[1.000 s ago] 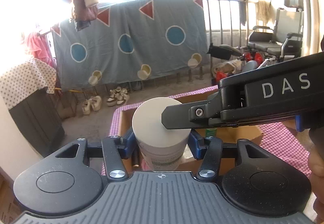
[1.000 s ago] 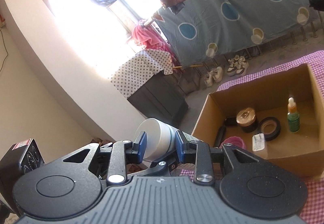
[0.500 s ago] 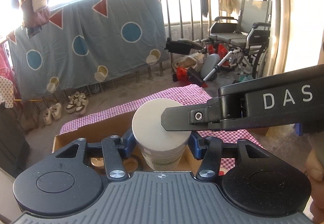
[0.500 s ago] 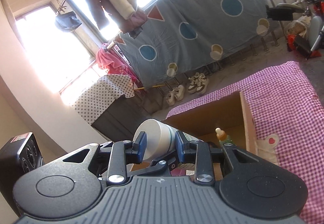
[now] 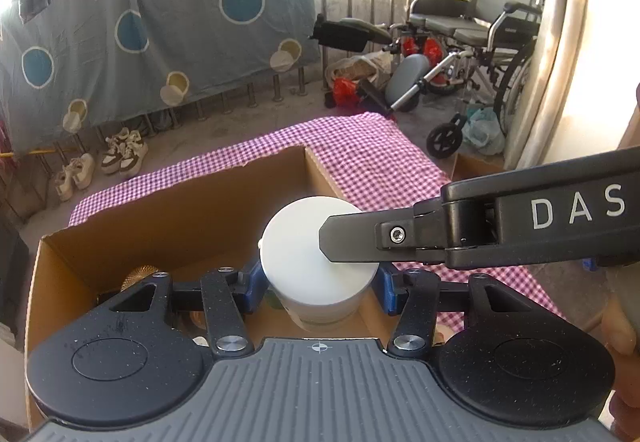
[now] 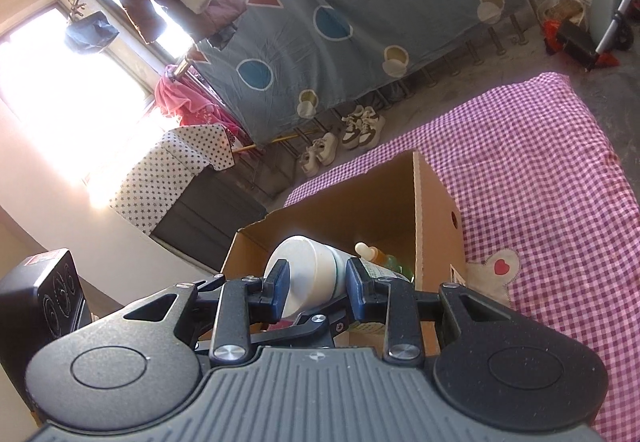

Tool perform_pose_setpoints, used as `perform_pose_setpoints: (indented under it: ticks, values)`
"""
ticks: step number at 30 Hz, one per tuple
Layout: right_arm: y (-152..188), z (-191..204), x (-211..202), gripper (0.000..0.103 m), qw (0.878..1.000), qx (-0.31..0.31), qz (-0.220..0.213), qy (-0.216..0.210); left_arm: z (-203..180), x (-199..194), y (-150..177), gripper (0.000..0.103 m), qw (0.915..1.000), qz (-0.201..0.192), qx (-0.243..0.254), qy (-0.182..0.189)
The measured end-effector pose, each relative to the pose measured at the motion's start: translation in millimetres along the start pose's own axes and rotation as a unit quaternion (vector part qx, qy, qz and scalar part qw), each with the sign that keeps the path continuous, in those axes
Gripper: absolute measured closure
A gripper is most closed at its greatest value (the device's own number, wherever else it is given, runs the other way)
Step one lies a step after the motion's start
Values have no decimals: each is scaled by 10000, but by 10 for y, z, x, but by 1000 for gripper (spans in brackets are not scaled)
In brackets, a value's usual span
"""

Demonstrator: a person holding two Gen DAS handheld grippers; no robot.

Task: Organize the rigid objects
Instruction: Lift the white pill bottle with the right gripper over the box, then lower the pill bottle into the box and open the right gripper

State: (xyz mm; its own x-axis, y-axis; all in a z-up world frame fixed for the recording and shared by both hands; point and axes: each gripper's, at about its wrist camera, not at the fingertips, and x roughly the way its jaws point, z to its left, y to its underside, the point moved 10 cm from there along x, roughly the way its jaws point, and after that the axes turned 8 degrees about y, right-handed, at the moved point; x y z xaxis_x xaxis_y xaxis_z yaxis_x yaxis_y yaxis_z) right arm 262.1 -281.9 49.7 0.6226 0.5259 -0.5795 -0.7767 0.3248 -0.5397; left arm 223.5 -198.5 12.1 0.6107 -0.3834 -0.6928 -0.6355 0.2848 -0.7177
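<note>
A white jar [image 5: 304,254] with a white lid hangs tilted over the open cardboard box [image 5: 180,210], held from two sides. My left gripper [image 5: 318,288] is shut on its body, blue pads against both flanks. My right gripper [image 6: 316,282] is shut on the lid end of the white jar [image 6: 308,274]; one of its black fingers [image 5: 360,238] crosses the lid from the right in the left wrist view. Inside the box [image 6: 360,202] I see a green dropper bottle [image 6: 384,258] and a gold-lidded jar [image 5: 138,274]. The rest of the contents are hidden behind the grippers.
The box stands on a purple checked cloth [image 6: 540,170] with a heart patch [image 6: 500,266]. A wheelchair [image 5: 480,22], shoes [image 5: 124,154] and a hung blue sheet [image 5: 160,22] lie beyond. A black device [image 6: 52,298] sits at my left. A hand [image 5: 620,330] shows at right.
Both grippers have carried the jar down and across toward the box, which now lies directly under the jar. The grip on the jar is unchanged.
</note>
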Motion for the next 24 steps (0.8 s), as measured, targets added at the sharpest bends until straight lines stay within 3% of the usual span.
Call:
perform_pose_setpoints:
  ticks: [10, 17, 24]
  values:
    - [200, -150, 492, 69, 9980, 40, 620, 80, 235, 276, 265, 50, 9980, 560, -276, -38]
    - [198, -63, 542, 70, 9963, -367, 651, 431, 225, 346, 295, 50, 9965, 745, -373, 35]
    - [180, -63, 529, 68, 9960, -344, 668, 474, 223, 329, 235, 48, 9970, 711, -305, -73]
